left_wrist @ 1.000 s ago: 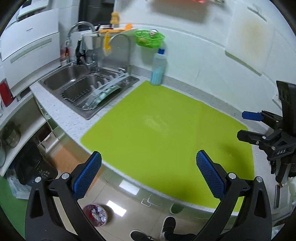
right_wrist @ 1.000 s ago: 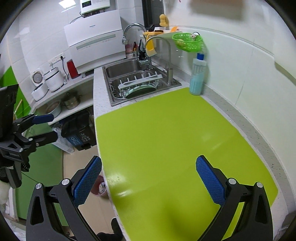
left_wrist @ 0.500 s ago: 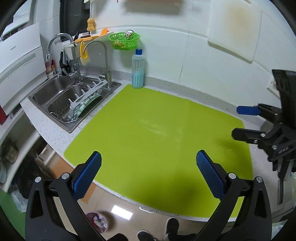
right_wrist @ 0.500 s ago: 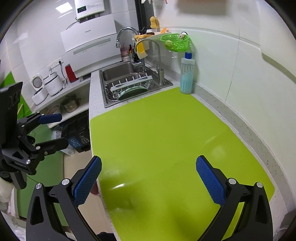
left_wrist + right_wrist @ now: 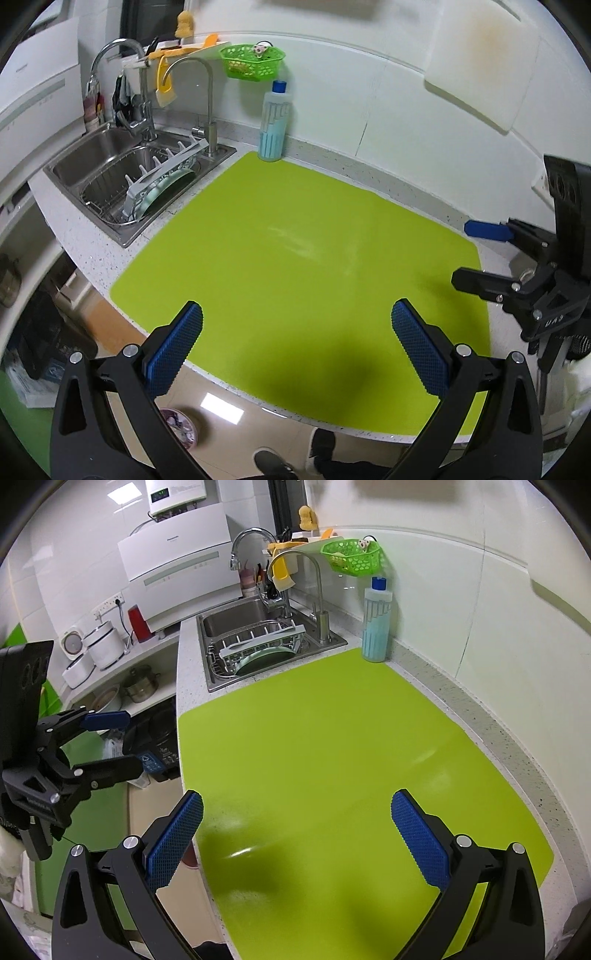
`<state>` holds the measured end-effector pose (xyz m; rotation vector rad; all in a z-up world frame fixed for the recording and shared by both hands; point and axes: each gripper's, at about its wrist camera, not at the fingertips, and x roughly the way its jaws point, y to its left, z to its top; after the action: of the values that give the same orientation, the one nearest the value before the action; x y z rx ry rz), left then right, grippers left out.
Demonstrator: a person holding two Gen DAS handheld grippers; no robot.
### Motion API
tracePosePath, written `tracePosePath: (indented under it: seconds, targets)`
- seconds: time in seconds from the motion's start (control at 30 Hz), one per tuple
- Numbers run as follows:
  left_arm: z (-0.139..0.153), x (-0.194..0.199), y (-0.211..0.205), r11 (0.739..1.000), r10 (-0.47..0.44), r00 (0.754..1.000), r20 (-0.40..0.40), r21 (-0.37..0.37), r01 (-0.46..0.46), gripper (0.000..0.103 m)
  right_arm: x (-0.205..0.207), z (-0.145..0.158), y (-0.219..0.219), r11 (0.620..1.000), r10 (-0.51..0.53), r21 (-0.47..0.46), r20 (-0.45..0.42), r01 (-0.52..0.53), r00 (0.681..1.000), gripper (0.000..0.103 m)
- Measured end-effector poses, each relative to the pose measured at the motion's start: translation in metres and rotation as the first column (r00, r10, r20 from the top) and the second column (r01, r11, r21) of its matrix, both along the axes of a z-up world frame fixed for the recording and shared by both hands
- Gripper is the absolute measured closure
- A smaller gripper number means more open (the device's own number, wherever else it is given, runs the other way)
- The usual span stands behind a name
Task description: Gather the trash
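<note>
Trash is showing nowhere on the green mat [image 5: 295, 266]; only a small bin [image 5: 181, 430] on the floor below the counter edge is holding scraps. Both the left gripper [image 5: 295, 347] and the right gripper [image 5: 295, 830] are hovering wide apart, holding nothing. They are risking closing on air or knocking the blue bottle [image 5: 375, 627] beside the sink [image 5: 122, 177].

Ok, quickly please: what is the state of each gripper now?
Left gripper: open, holding nothing, above the green mat.
Right gripper: open, holding nothing.
</note>
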<state>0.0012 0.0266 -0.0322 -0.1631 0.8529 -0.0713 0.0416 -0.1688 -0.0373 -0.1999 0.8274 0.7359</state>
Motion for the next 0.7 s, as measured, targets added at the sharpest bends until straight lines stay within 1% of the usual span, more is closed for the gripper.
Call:
tracePosePath:
  seconds: [0.03,0.13,0.17,0.27,0.47,0.7]
  targets:
    - [0.0001,0.0006,0.0011,1.000,0.008,1.000,0.003,0.003,-0.008,0.003,0.0005,-0.0001,0.0006,1.000,0.000,-0.001,0.000,0.000,1.000,0.005]
    - [0.0013,0.0011,0.0005,0.997,0.036,0.999,0.016,0.061,-0.037,0.003,0.0032,-0.0007,0.0013,1.000,0.000,-0.001,-0.003,0.000,1.000,0.005]
    - [0.0014,0.0015,0.0000,0.997,0.036,0.999,0.016,0.065,-0.037,0.003,0.0033,-0.0008,0.0012,1.000,-0.002,-0.002,-0.002,0.002,1.000,0.005]
    - [0.0001,0.0038,-0.0002,0.999,0.025,1.000,0.012,0.045,-0.026,0.003,0.0048,-0.0004,0.0008,1.000,-0.005,-0.002,-0.003,0.005,1.000,0.005]
    - [0.0004,0.0062,0.0022,0.999,0.020,0.999,0.025,0.036,-0.021,0.003,0.0056,0.0007,0.0019,1.000,-0.010,-0.004,-0.002,0.010,1.000,0.005]
    - [0.0013,0.0082,0.0023,0.999,0.011,1.000,0.029,0.049,-0.013,0.003,0.0069,0.0006,0.0038,1.000,-0.018,-0.005,-0.004,0.018,1.000,0.005]
